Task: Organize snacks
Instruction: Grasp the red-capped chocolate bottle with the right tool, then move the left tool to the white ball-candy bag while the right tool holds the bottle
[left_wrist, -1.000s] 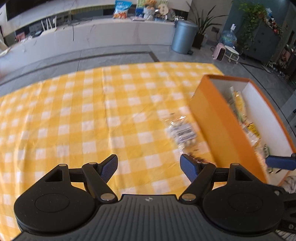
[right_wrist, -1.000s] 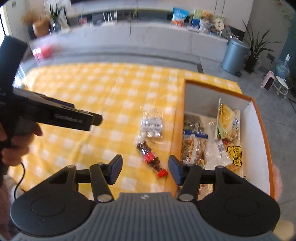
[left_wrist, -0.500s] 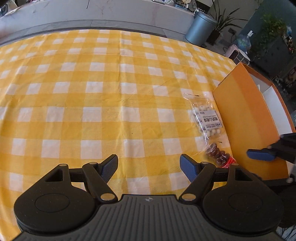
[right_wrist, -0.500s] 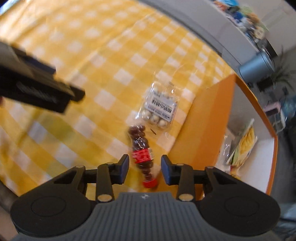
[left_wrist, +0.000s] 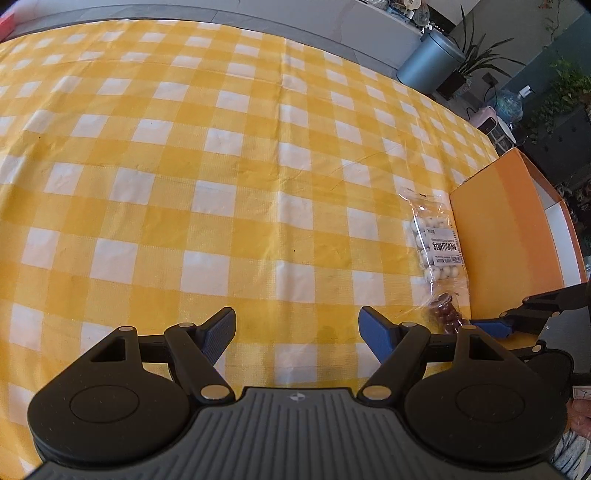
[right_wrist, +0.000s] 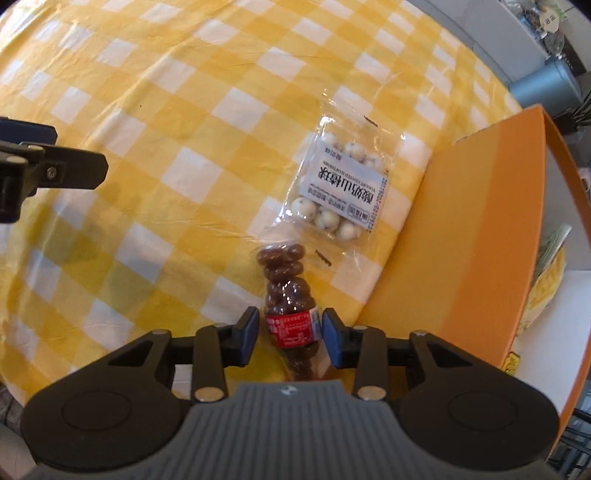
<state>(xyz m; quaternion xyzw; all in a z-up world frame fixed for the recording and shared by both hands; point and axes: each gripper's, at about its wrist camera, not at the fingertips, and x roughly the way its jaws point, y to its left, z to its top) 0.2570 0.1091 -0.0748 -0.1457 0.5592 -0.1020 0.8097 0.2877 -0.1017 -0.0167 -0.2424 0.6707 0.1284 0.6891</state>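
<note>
- Nearest, right gripper (right_wrist: 290, 332) points down at the small bottle of brown candies (right_wrist: 290, 306), which lies on the checked tablecloth (right_wrist: 155, 122) close to the cloth's near edge; jaws narrow and closing, bottle's red label between the blue pads (right_wrist: 251, 330), thin gaps on both sides, not pressing yet
- bottle lies lengthwise along the gripper's view, one end hidden under the gripper body, just beside the outer wall of the orange box (right_wrist: 476, 240)
- left gripper (left_wrist: 297, 334) hovers over bare tablecloth, jaws wide, nothing between the fingers (left_wrist: 221, 332); in the right wrist view its arm shows at the left edge
- in the left wrist view the right gripper's blue tip (left_wrist: 493, 326) sits by the bottle (left_wrist: 447, 314) at the foot of the box wall
- next out, clear bag of white round snacks (right_wrist: 341, 188) with a white printed label, flat on the cloth, touching or slightly overlapping the bottle's far end, also close against the box wall
- orange box stands at the right edge of the cloth, open top, white inside; yellow packets (right_wrist: 546, 280) partly seen in it
- far off, beyond the table, grey bin (left_wrist: 430, 61) and potted plants on the floor
</note>
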